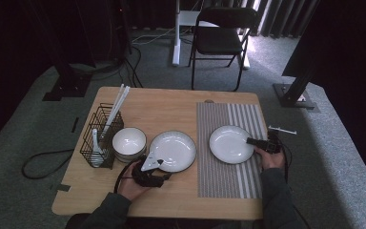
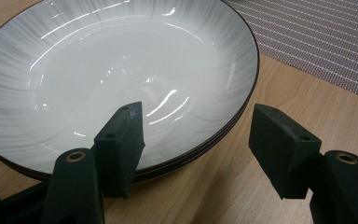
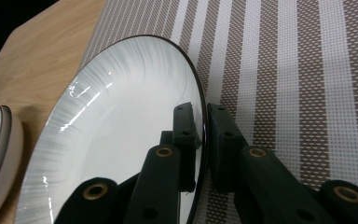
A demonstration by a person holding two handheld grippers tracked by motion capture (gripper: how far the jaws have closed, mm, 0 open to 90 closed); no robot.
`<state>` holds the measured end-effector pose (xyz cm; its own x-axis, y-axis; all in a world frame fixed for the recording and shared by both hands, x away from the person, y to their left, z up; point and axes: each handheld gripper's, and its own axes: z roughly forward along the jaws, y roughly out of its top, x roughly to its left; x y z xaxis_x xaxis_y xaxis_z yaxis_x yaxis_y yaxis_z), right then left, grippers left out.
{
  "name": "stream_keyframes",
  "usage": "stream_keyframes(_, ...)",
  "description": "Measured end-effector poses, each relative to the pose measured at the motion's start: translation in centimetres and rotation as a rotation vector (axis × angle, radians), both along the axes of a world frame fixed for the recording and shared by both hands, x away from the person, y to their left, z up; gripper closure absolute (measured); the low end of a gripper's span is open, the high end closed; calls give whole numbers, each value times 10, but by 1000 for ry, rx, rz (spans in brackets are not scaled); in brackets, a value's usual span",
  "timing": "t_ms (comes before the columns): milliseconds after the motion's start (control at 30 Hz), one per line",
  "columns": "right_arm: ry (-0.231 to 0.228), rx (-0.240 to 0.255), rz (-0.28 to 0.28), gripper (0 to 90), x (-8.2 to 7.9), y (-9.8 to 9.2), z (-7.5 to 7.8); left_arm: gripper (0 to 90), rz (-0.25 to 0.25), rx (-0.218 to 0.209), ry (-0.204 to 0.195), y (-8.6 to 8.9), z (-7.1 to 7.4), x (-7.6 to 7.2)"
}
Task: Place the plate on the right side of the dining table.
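Nearest the person, the left gripper (image 1: 153, 168) rests low on the wooden bench (image 1: 171, 102), its 2 fingers (image 2: 120, 140) spread apart at the near rim of a stack of white plates (image 2: 121, 74); 1 finger reaches over the rim and the other stands clear above bare wood, neither pressing on it. In the high view this stack of plates (image 1: 174, 149) sits near the middle of the bench, just left of the striped mat (image 1: 228, 181). To the right, the right gripper (image 1: 258, 141) has its fingers (image 3: 189, 135) closed on the right-hand rim of a single white plate (image 3: 116, 135), 1 finger inside the rim and 1 outside. That plate (image 1: 229, 143) lies on the mat, well apart from the stack. Left of the stack stands a stack of white bowls (image 1: 129, 143), and beside it a black wire basket (image 1: 95, 124) holding a white spoon (image 1: 96, 152) and white chopsticks (image 1: 116, 102). Beyond the bench, on the grey carpet, stands a black folding chair (image 1: 221, 38).
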<state>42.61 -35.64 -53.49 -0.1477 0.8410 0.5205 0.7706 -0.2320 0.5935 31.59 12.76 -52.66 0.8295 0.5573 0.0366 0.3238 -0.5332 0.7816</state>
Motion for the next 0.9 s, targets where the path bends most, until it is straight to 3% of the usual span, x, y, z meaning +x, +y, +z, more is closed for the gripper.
stream_keyframes(233, 12, -56, -2, 822, 1, 2, -3, 361, 0, -1, -1, 0, 0, 0)
stream_keyframes(600, -8, -100, -3, 838, -1, 3, 0, 361, -1, 1, -4, -1, 0, 0)
stream_keyframes(900, -44, -169, -15, 822, -6, 4, 7, 360, -3, 4, -10, -1, -1, 0)
